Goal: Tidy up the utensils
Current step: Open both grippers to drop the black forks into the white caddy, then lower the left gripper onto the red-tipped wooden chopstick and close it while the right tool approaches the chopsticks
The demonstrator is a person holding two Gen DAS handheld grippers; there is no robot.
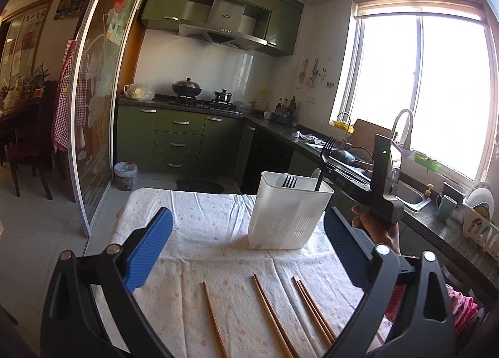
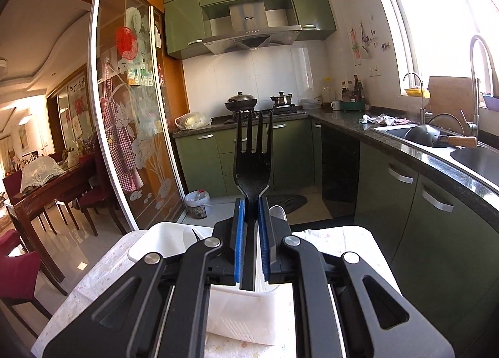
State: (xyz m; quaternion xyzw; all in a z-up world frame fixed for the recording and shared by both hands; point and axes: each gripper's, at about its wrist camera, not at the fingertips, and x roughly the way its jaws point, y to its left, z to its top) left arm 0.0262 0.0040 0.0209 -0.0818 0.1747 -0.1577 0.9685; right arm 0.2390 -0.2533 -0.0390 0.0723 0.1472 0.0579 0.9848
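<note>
A white utensil caddy (image 1: 280, 217) stands on the floral tablecloth (image 1: 202, 227), and a black fork (image 1: 288, 182) rests inside it. Several brown chopsticks (image 1: 271, 314) lie on the cloth just in front of my left gripper (image 1: 249, 211), which is open wide with nothing between its blue pads (image 1: 149, 248). My right gripper (image 2: 252, 205) is shut on the handle of a second black fork (image 2: 253, 167), tines up. This fork (image 1: 327, 152) hangs over the caddy's far right corner. The caddy's rim (image 2: 156, 237) sits directly below the right gripper. A hand (image 1: 374, 230) holds the right gripper's body (image 1: 382, 180).
A dark kitchen counter (image 1: 436, 227) with a sink (image 2: 402, 134), mugs (image 1: 446, 206) and a dish rack (image 1: 480, 227) runs along the right. A bin (image 1: 125, 175) stands on the floor beyond the table. Dining chairs (image 2: 18, 277) and a wooden table (image 2: 53, 192) are on the left past a glass sliding door (image 2: 134, 127).
</note>
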